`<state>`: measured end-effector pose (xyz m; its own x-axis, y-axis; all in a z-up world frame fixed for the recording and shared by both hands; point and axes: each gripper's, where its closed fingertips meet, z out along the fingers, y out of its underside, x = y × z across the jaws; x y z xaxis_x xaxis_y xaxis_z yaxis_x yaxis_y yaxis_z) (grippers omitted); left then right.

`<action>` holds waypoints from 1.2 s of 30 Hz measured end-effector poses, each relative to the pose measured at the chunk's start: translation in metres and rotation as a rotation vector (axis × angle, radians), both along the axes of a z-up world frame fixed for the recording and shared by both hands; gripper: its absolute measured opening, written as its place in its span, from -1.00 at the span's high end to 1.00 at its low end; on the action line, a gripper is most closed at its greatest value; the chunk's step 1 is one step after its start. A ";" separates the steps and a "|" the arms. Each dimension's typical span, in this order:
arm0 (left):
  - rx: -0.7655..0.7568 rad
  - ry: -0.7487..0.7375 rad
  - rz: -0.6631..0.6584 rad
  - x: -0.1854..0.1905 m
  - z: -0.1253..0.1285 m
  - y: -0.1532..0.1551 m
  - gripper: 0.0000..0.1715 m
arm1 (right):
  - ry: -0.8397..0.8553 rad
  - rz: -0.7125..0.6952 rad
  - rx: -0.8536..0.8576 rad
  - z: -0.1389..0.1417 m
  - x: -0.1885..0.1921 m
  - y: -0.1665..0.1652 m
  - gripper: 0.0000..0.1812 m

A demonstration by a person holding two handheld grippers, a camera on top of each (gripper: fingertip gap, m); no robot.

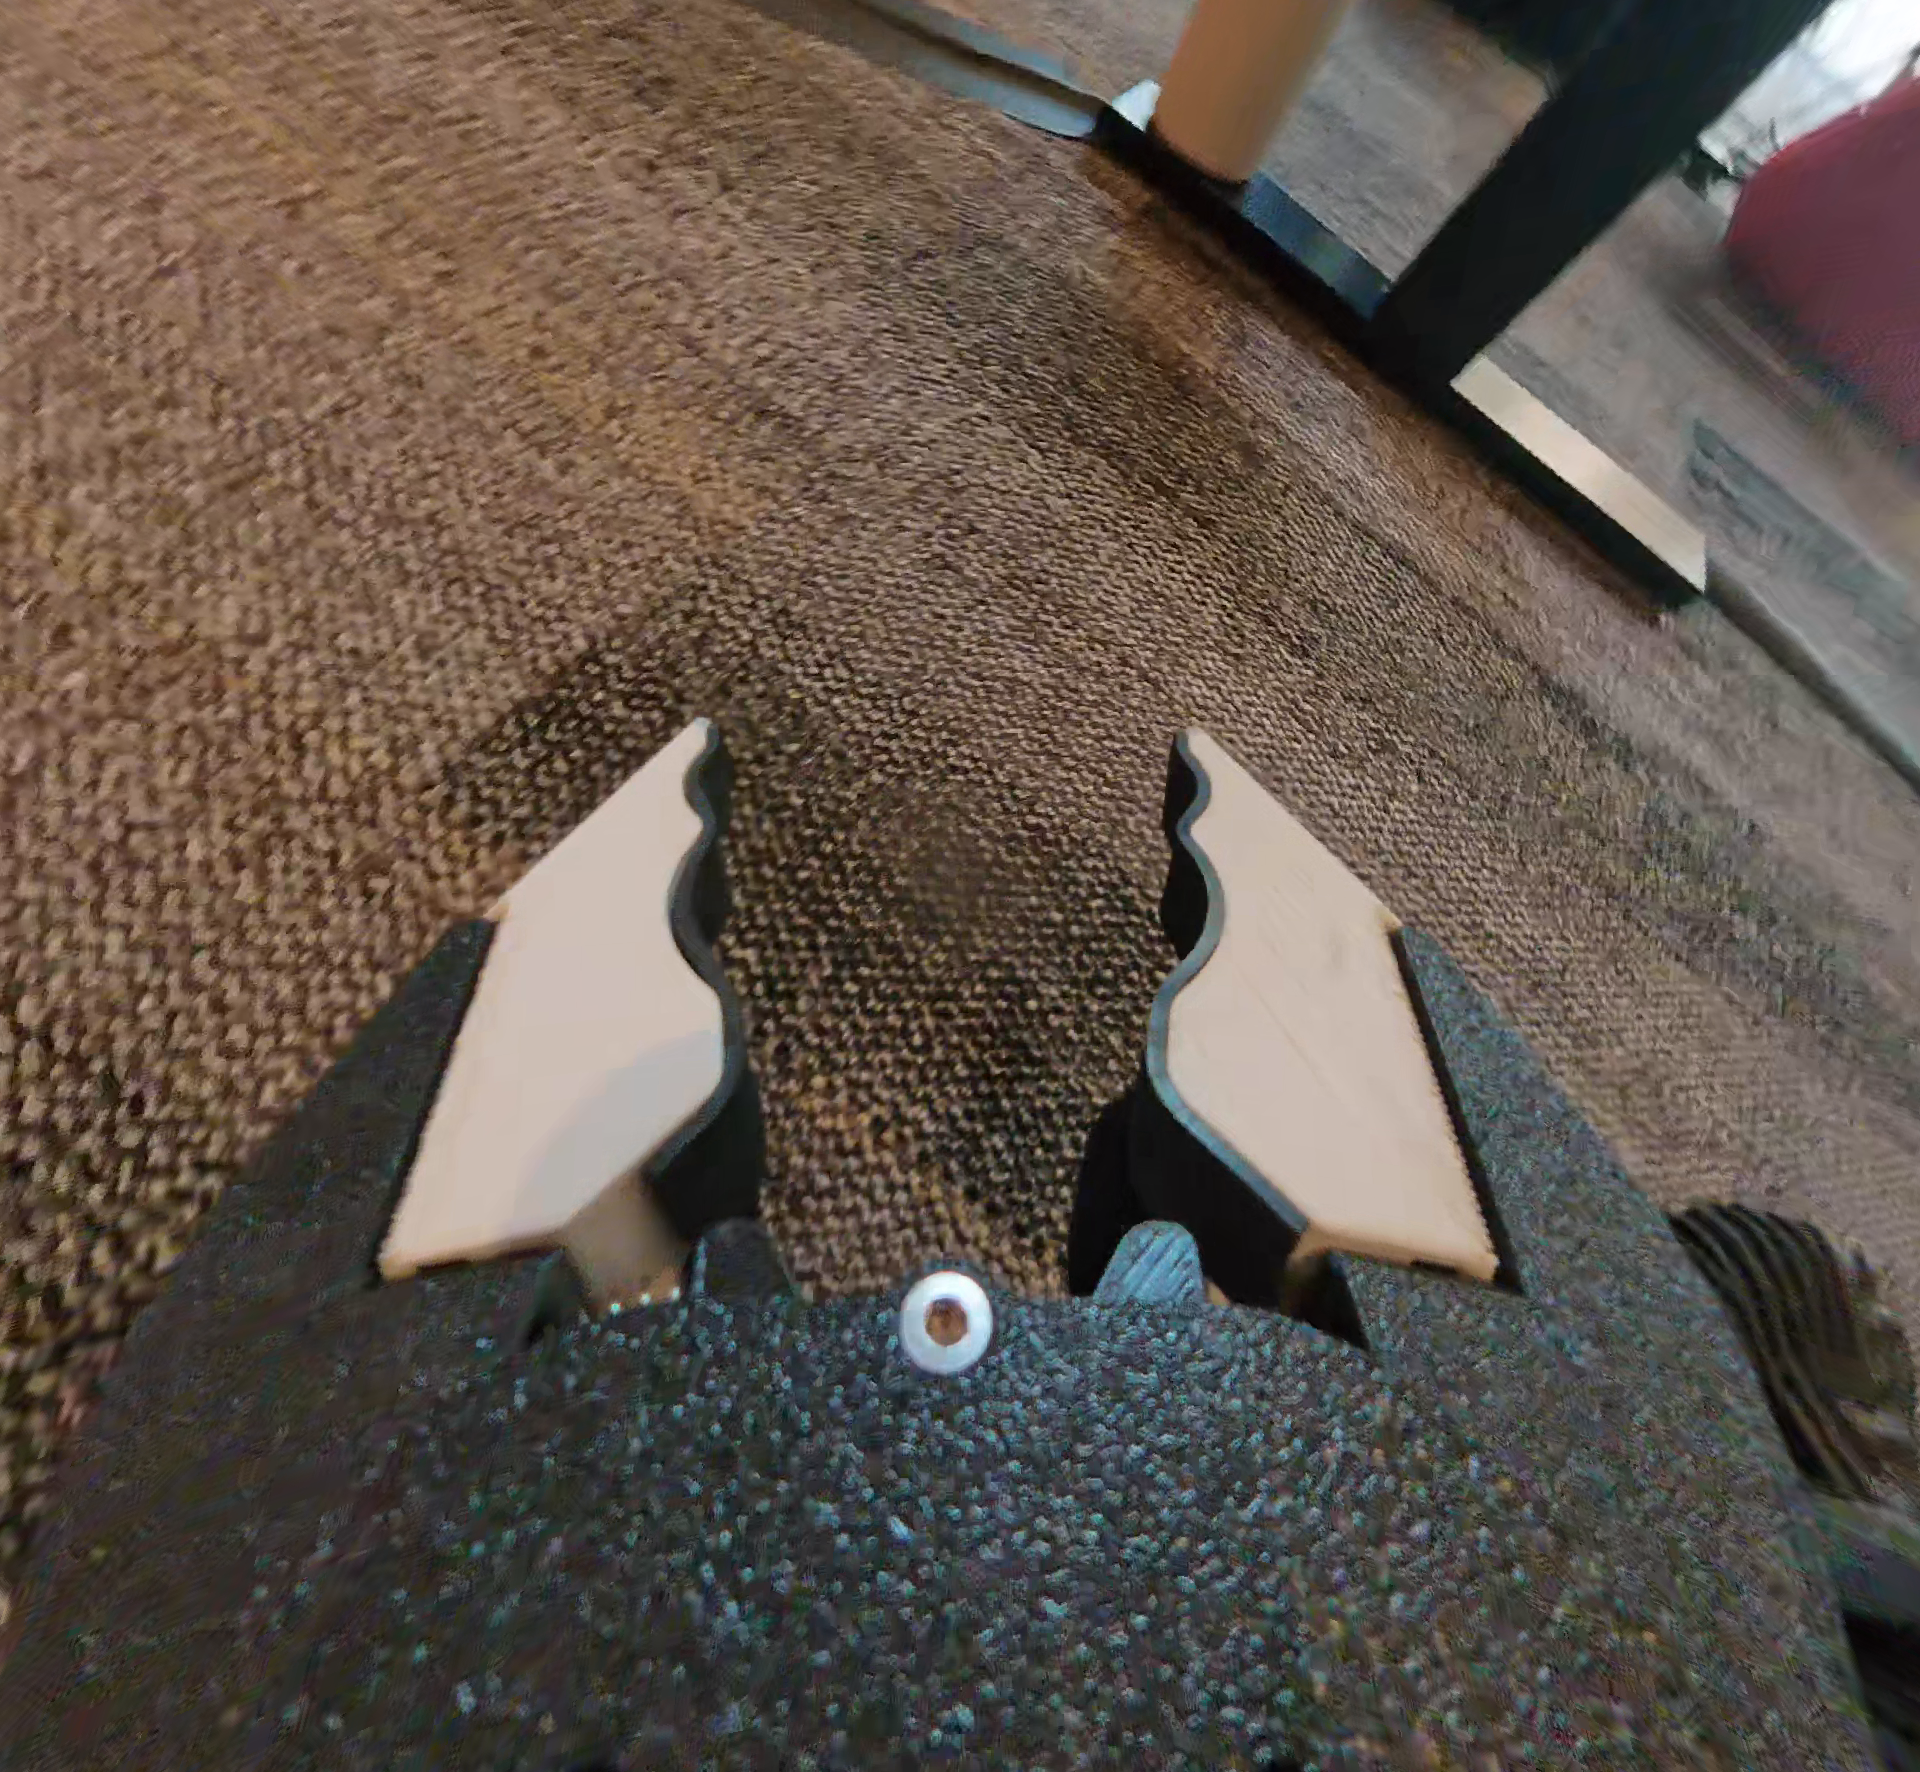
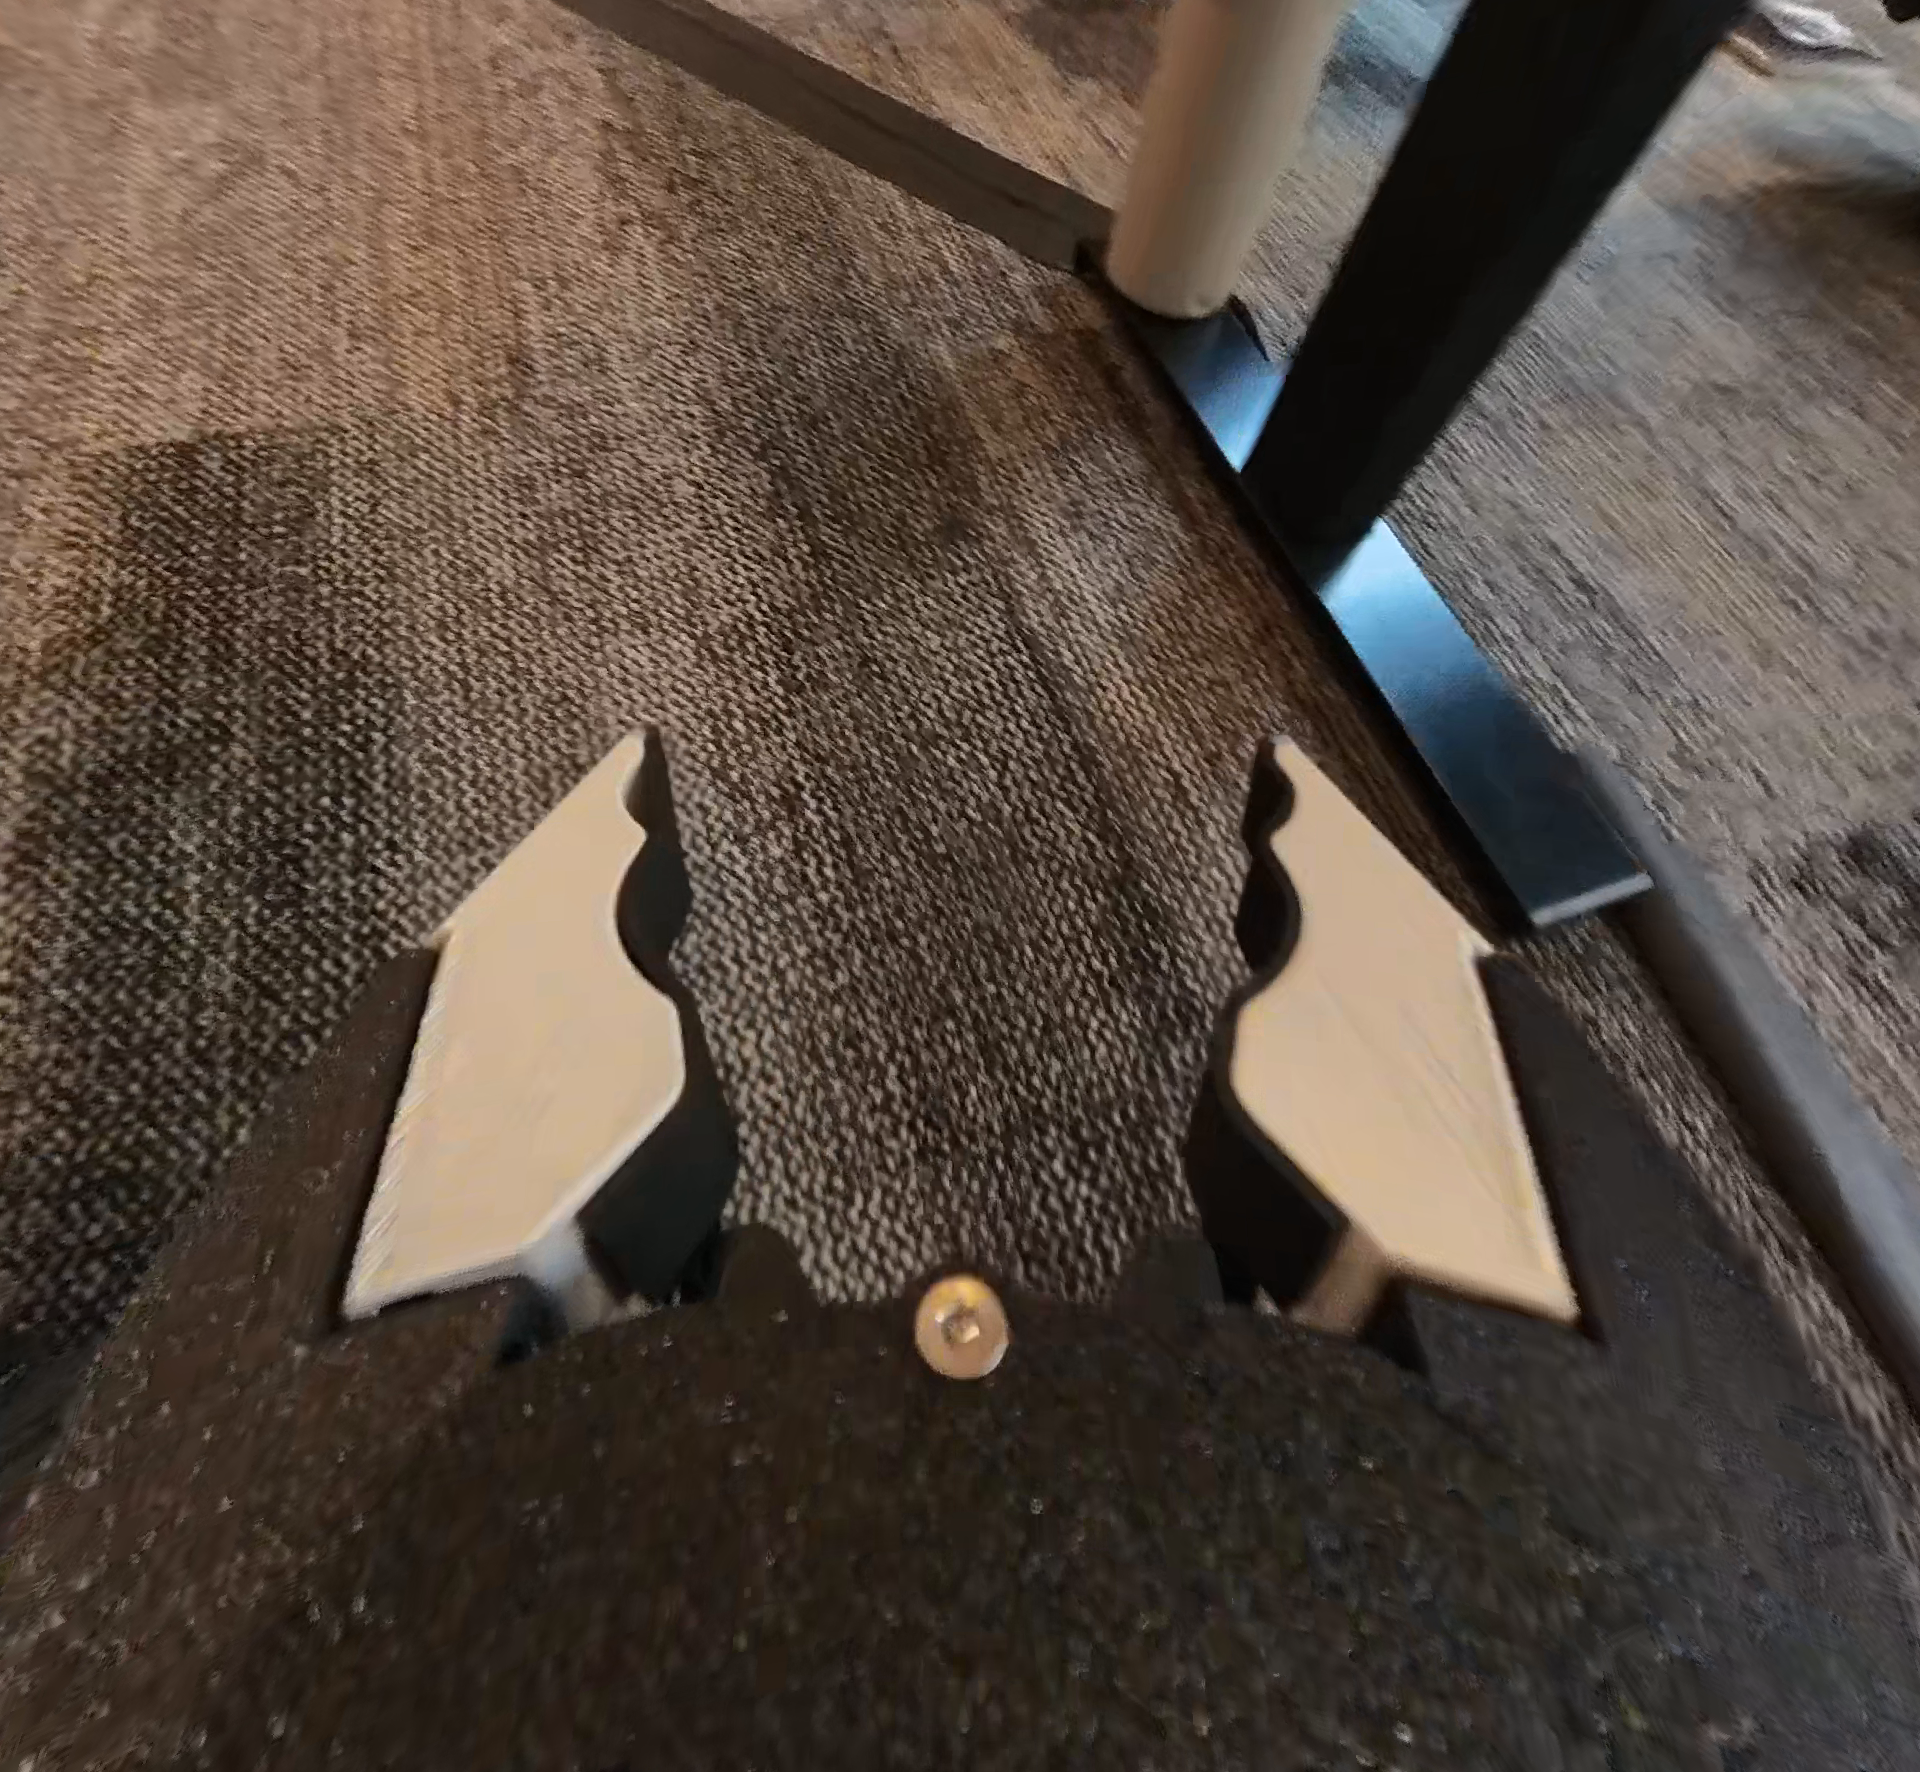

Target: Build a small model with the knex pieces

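Left gripper (image 1: 945,766) spread, empty, over carpet (image 1: 416,372). Right gripper (image 2: 961,766) likewise. Pale bottle (image 2: 1226,122) stands beside black desk foot (image 2: 1455,683), untouched.

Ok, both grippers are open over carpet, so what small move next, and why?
Probably ease the right gripper forward toward the pale cylinder standing by the black table leg. Both it and the left gripper are open and hold nothing; only carpet lies between their fingers.
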<state>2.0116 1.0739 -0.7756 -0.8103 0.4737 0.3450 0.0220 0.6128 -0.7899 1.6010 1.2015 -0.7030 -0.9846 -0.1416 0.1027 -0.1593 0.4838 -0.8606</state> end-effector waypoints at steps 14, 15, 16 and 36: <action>-0.001 -0.015 0.307 0.128 -0.029 0.069 0.00 | 0.037 0.263 0.054 0.028 0.054 -0.087 -0.19; 0.004 -0.022 0.328 0.137 -0.033 0.079 0.00 | 0.028 0.288 0.055 0.030 0.062 -0.097 -0.19; 0.017 -0.029 0.351 0.148 -0.039 0.090 0.00 | 0.030 0.317 0.056 0.032 0.071 -0.107 -0.19; 0.076 -0.259 0.568 0.243 -0.172 0.160 0.42 | 0.098 0.601 0.042 0.037 0.177 -0.133 -0.18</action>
